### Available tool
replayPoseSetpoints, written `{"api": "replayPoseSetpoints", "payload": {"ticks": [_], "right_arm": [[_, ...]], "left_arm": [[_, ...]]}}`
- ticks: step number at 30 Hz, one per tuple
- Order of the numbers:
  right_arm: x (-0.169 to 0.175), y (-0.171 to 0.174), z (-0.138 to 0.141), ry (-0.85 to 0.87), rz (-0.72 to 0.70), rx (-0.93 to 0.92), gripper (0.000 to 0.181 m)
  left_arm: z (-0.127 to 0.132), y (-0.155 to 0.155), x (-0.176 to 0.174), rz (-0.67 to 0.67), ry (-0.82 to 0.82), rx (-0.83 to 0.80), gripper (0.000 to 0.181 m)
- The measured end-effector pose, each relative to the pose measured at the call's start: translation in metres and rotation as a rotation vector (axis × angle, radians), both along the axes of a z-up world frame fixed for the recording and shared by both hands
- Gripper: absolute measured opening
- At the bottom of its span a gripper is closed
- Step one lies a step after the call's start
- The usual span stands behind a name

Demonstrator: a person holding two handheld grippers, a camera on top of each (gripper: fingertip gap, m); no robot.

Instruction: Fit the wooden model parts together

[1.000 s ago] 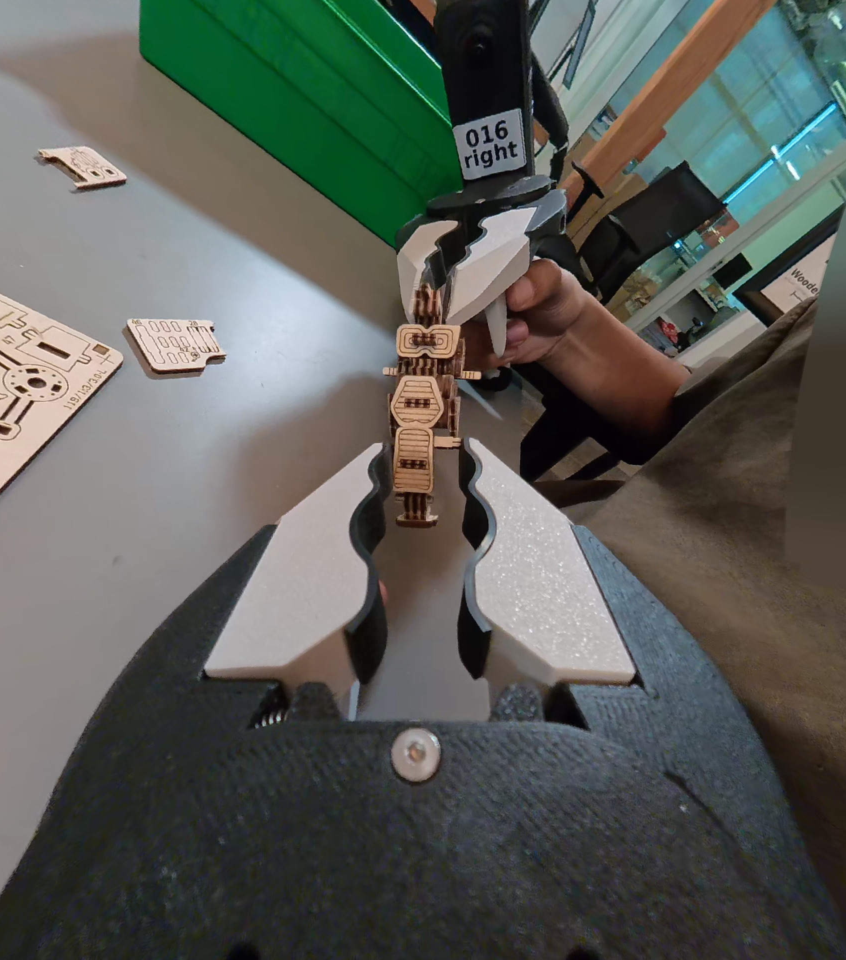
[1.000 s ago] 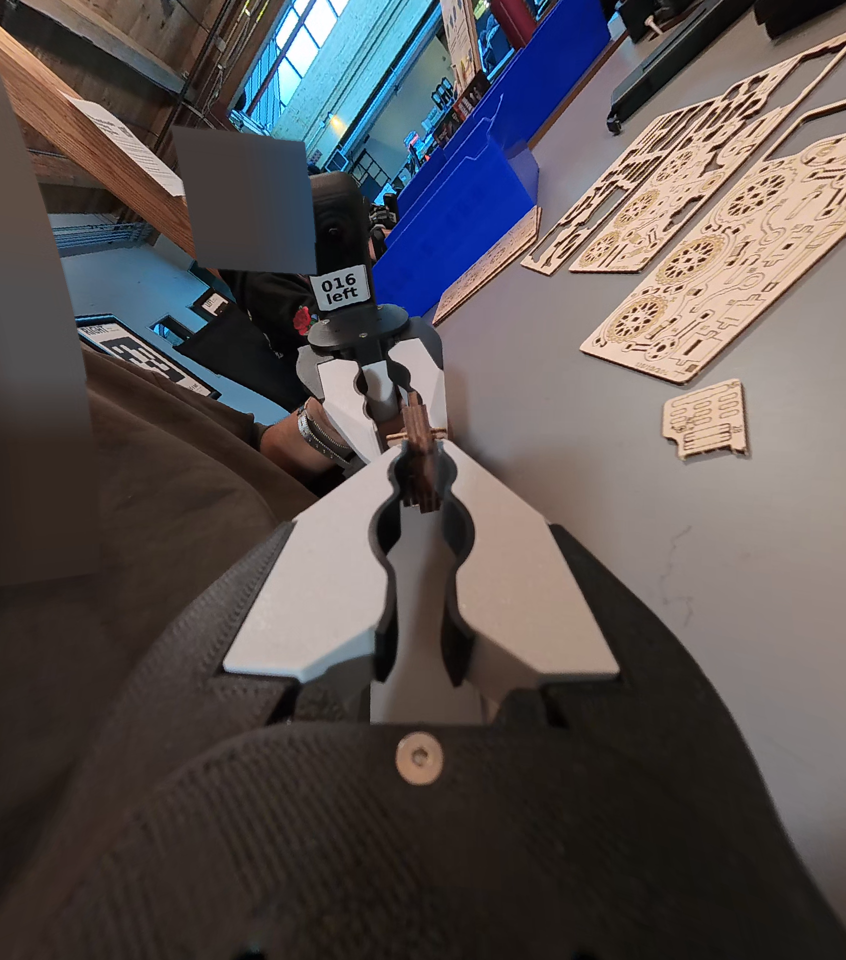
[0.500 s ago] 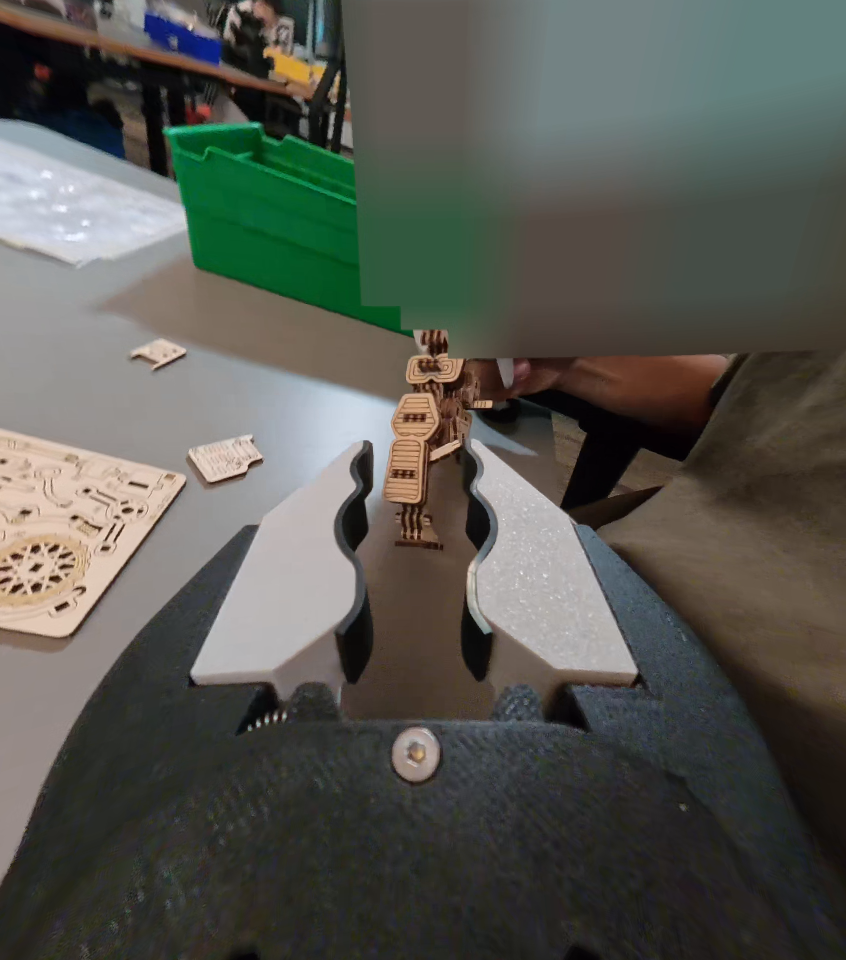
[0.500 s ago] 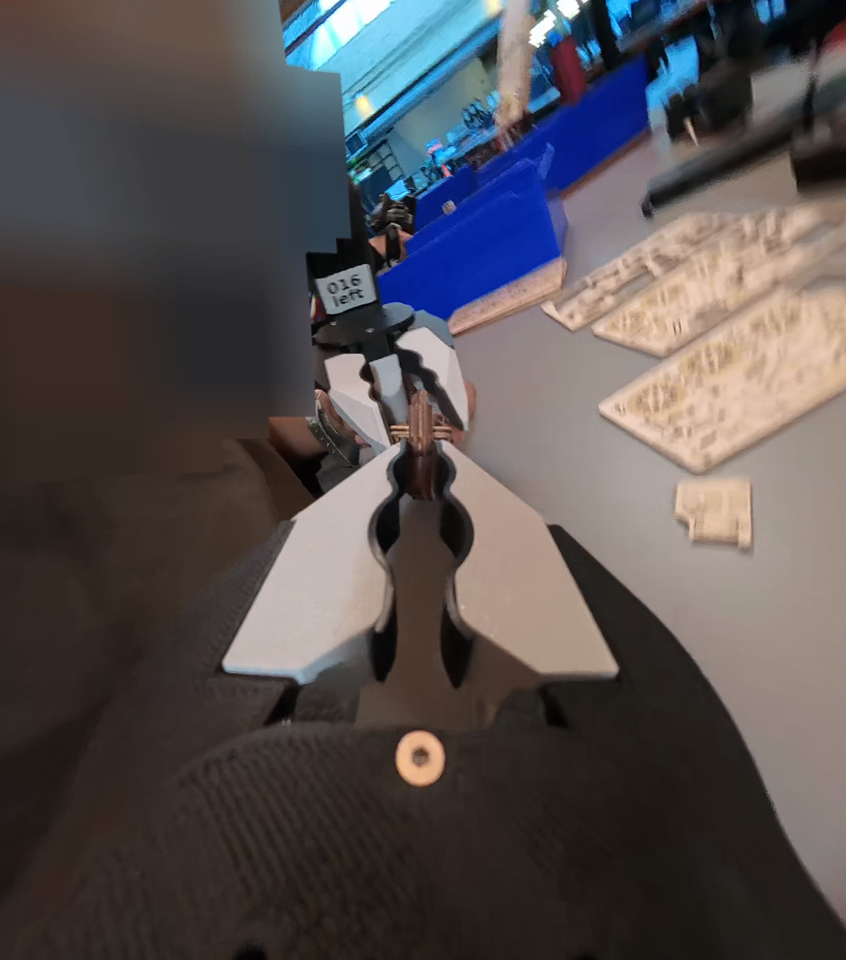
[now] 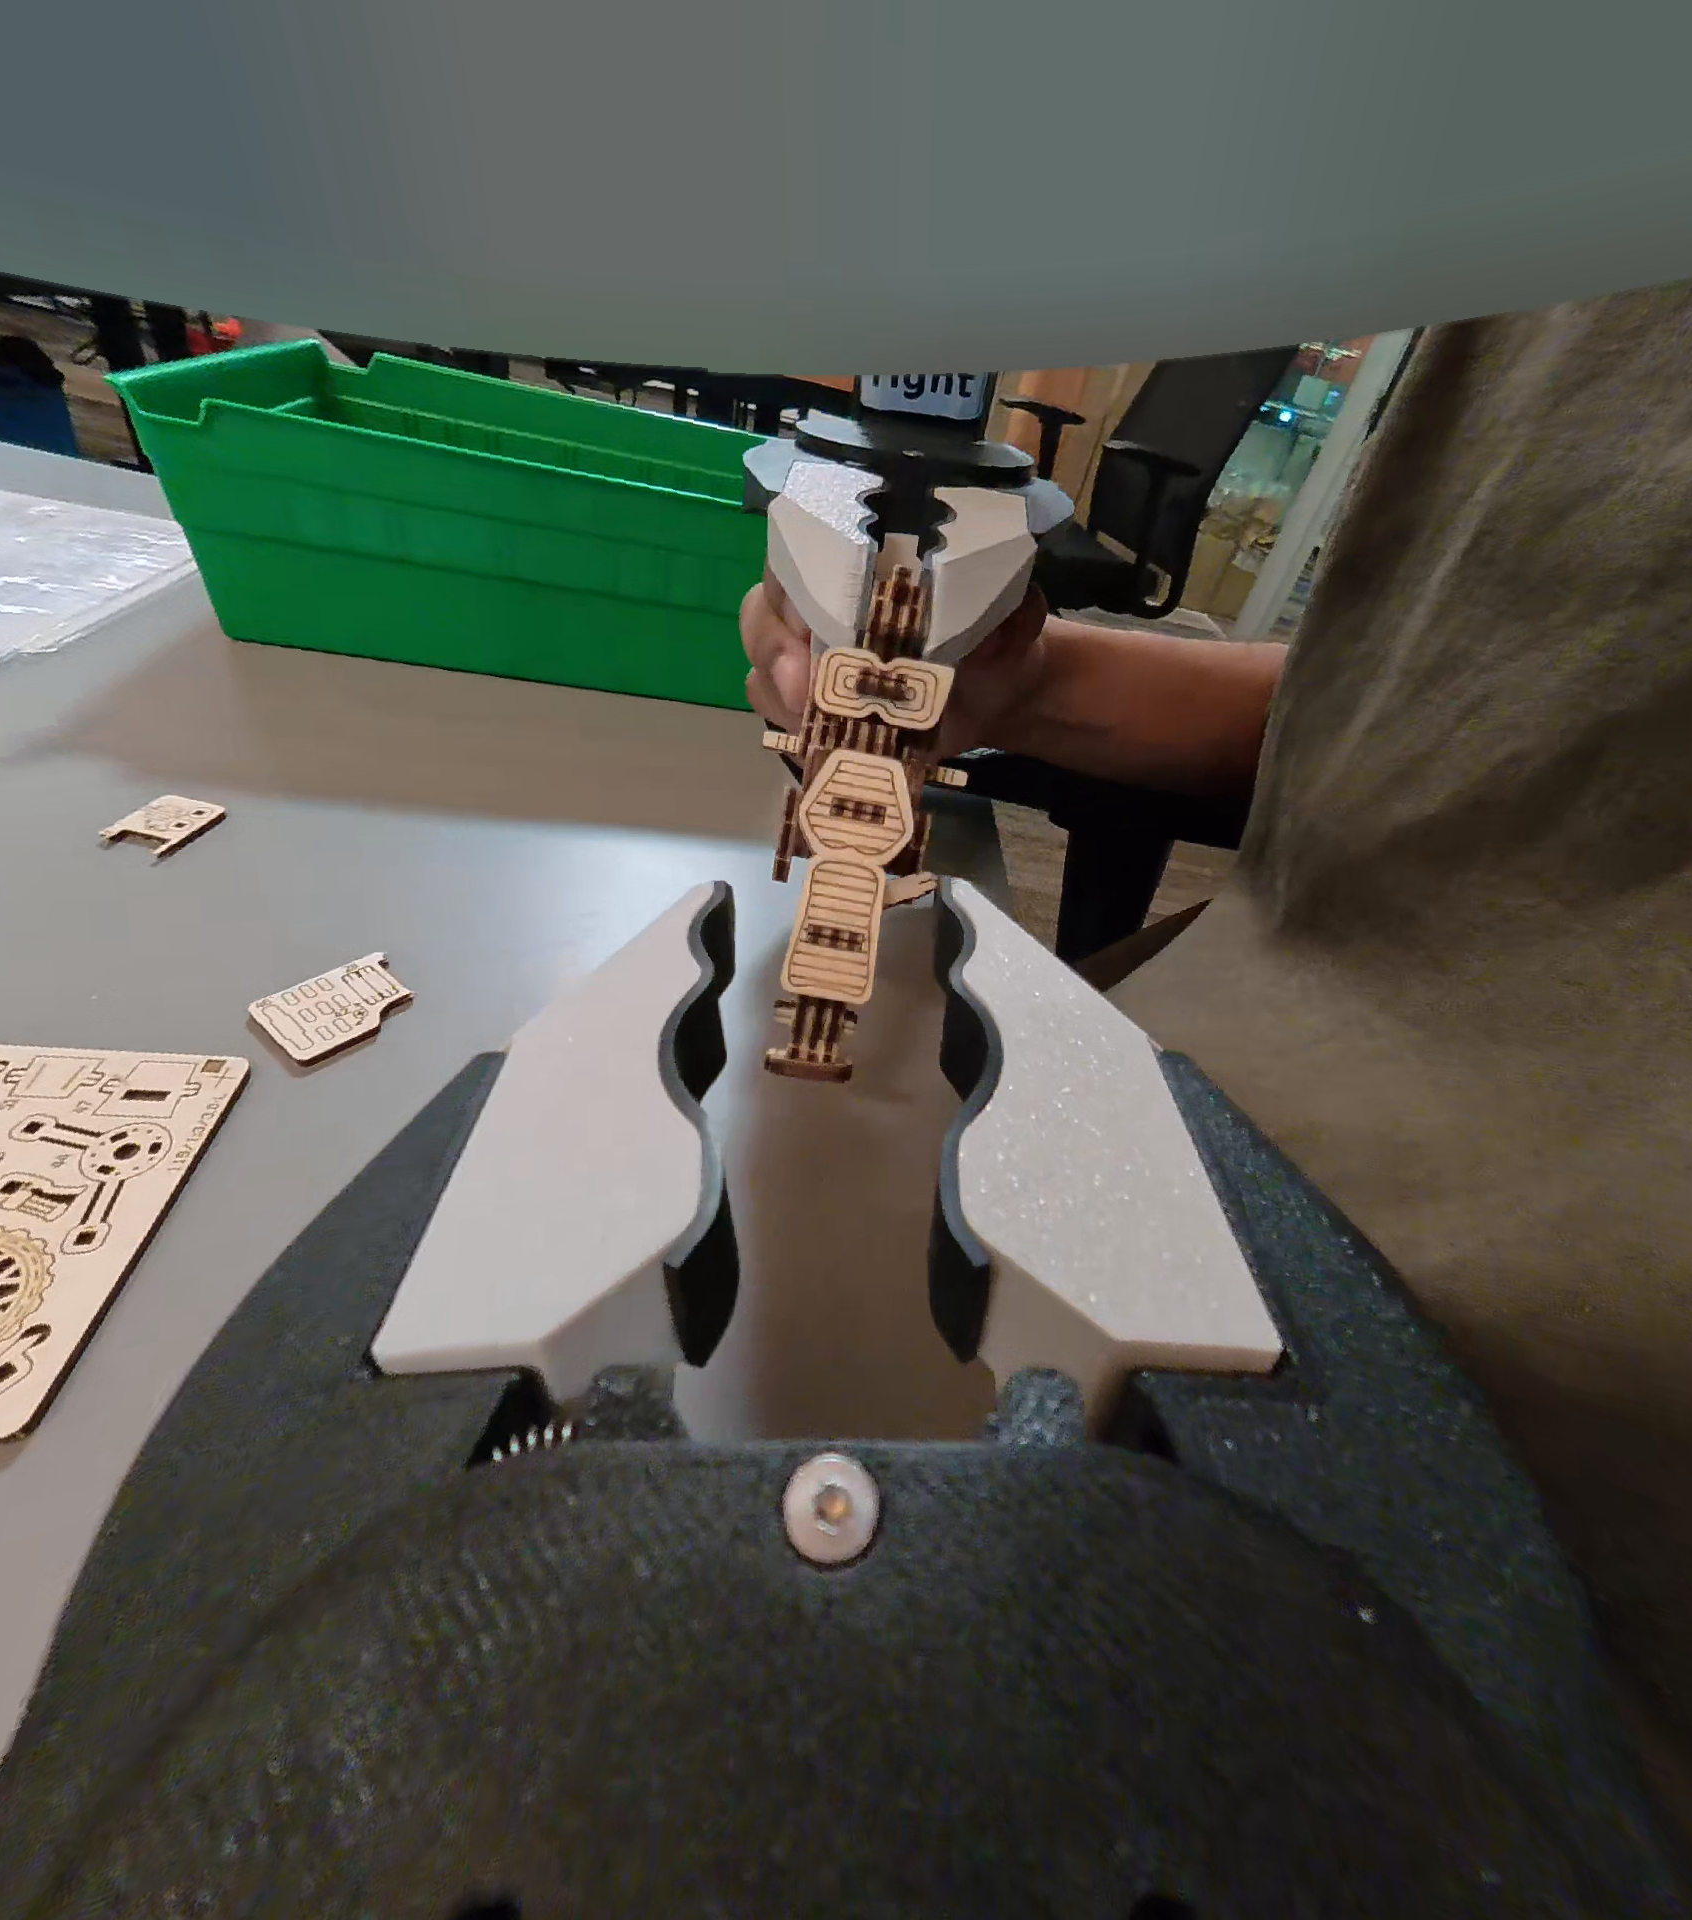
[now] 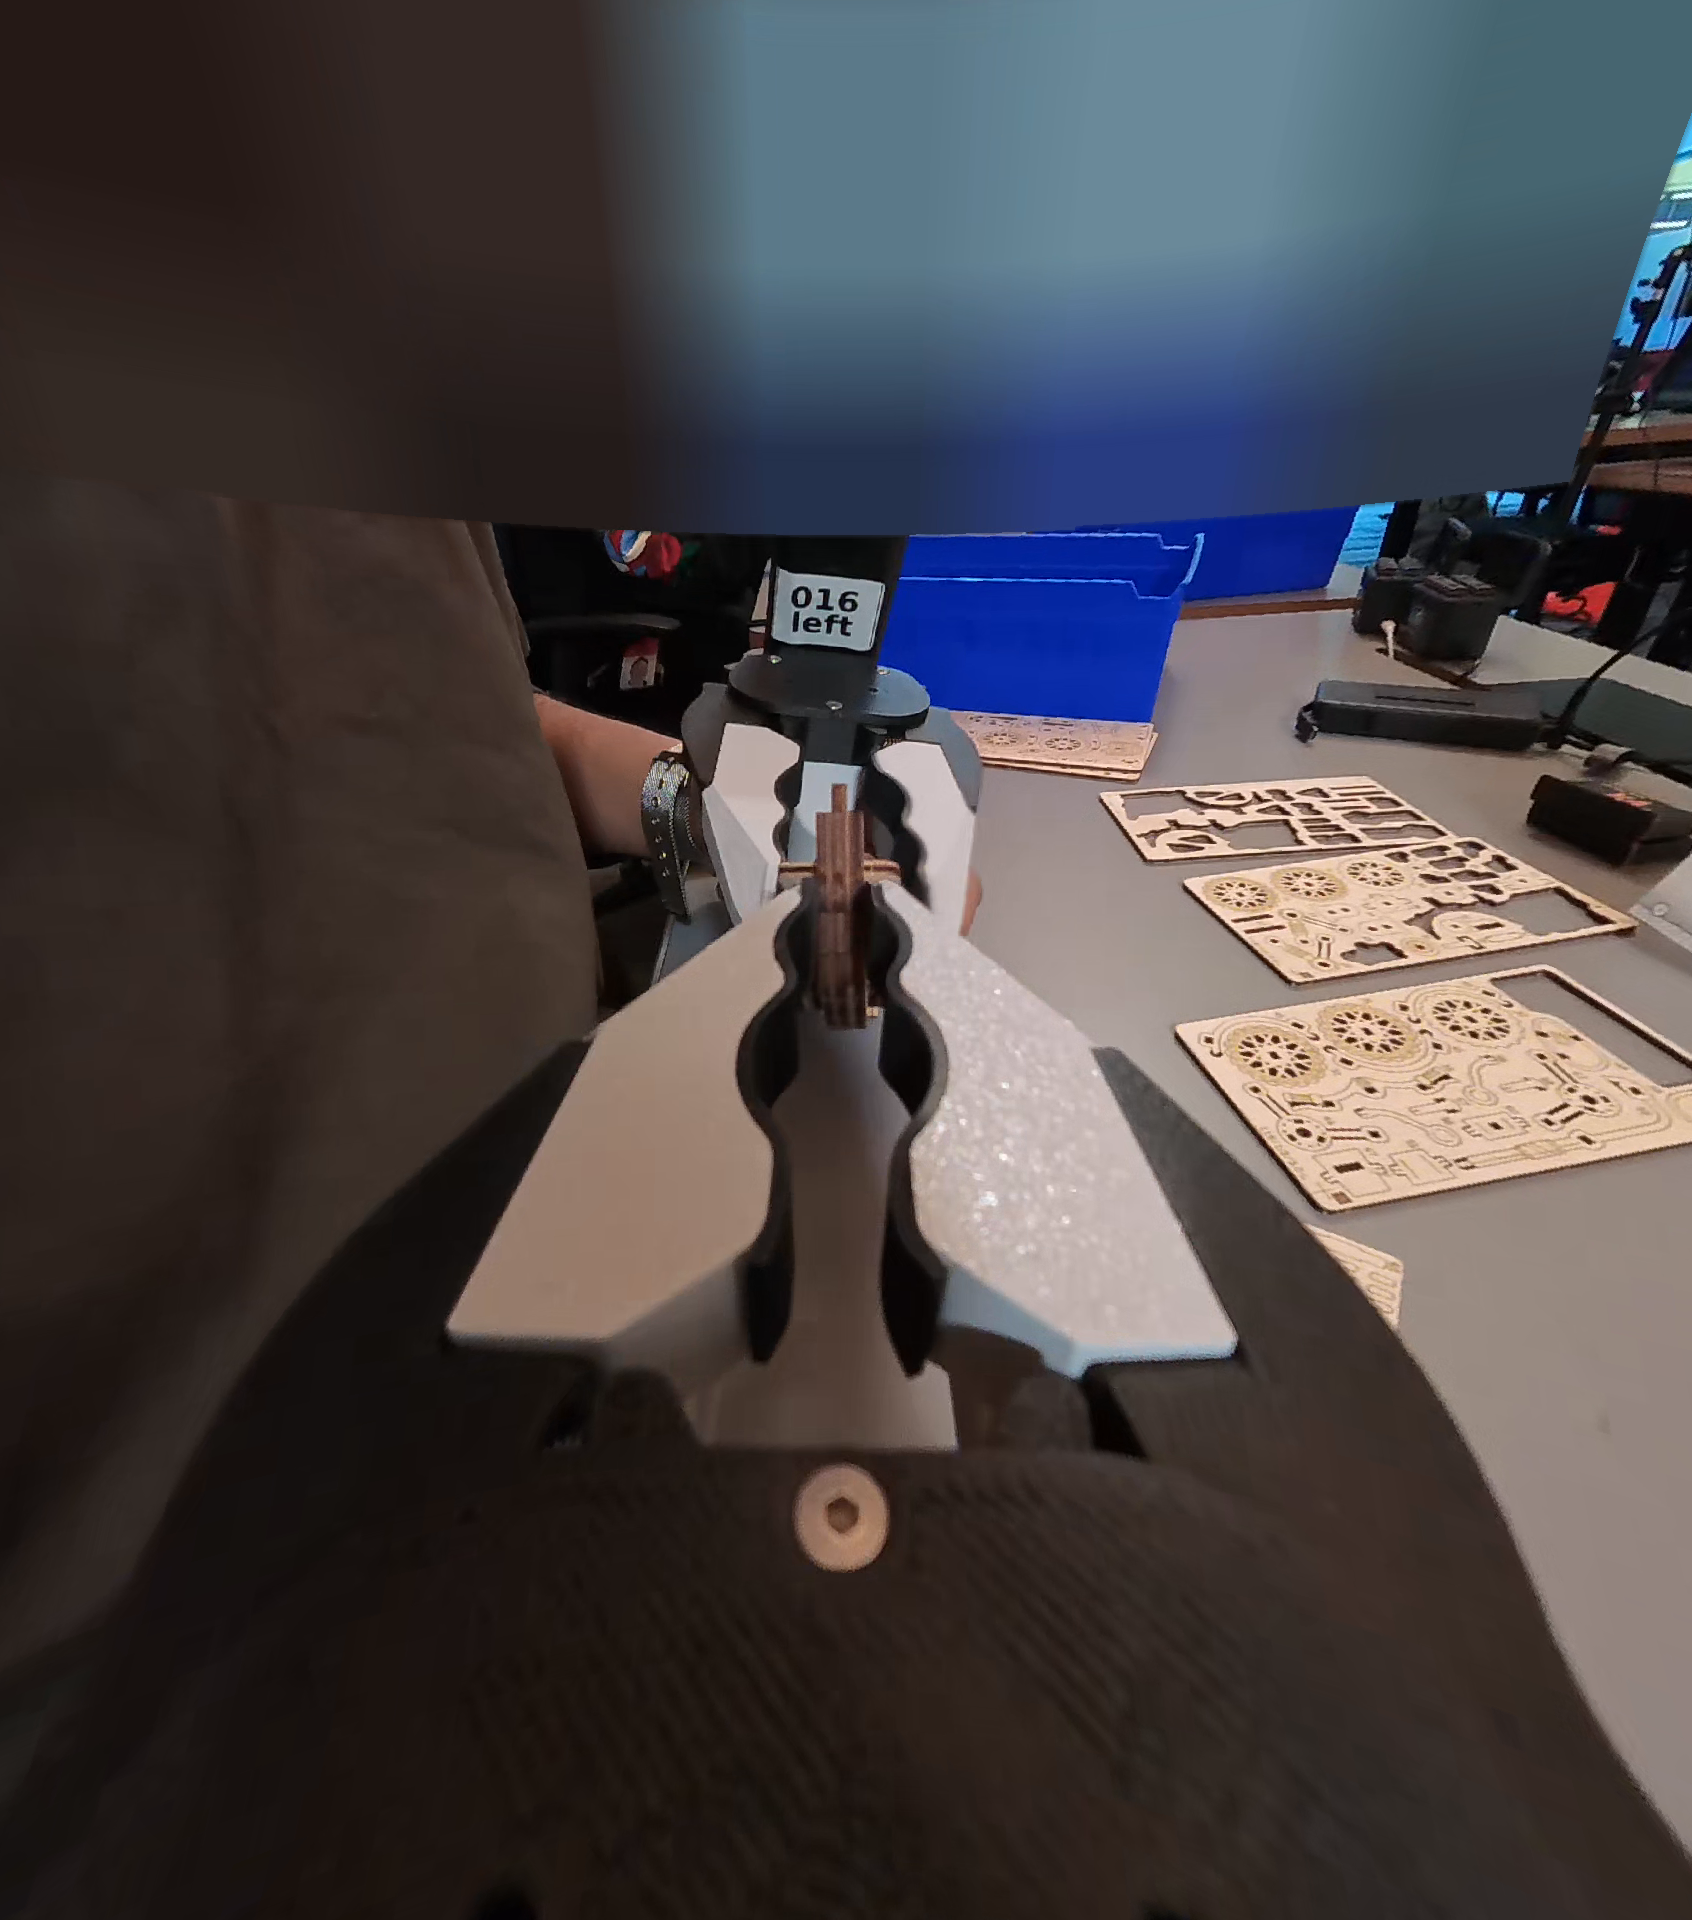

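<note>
wooden model (image 5: 863,831) – long axis runs gripper to gripper, free end aimed into left gripper (image 5: 831,914) | right gripper (image 5: 899,582) clamped on far end | left fingers spread, not touching it | around: green bin (image 5: 468,540), two loose wooden pieces (image 5: 333,1008), part sheet (image 5: 21,1226) on grey table (image 5: 406,831) – nothing blocking

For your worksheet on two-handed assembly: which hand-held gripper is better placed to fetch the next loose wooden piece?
Left hand-held gripper: open and empty. The right hand-held gripper is shut on the wooden model.
</note>
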State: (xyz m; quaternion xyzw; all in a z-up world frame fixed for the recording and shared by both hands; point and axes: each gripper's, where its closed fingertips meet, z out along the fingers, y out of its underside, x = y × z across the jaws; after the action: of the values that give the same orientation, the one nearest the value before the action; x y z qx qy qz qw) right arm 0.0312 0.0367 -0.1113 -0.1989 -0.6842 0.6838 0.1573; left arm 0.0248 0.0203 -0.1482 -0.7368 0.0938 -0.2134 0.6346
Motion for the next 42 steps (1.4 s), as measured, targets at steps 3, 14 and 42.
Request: {"api": "replayPoseSetpoints", "payload": {"ticks": [3,14,42], "right_arm": [[-0.001,0.004,0.002,0.001,-0.005,-0.016,0.006],[-0.008,0.012,0.001,-0.055,-0.008,-0.078,0.006],[-0.009,0.011,-0.001,-0.095,0.007,-0.091,0.006]], "left_arm": [[0.001,-0.001,-0.001,-0.004,-0.013,0.002,0.032],[0.002,0.000,-0.007,0.005,-0.065,-0.011,0.024],[-0.007,0.003,-0.002,0.004,0.025,-0.096,0.023]]}}
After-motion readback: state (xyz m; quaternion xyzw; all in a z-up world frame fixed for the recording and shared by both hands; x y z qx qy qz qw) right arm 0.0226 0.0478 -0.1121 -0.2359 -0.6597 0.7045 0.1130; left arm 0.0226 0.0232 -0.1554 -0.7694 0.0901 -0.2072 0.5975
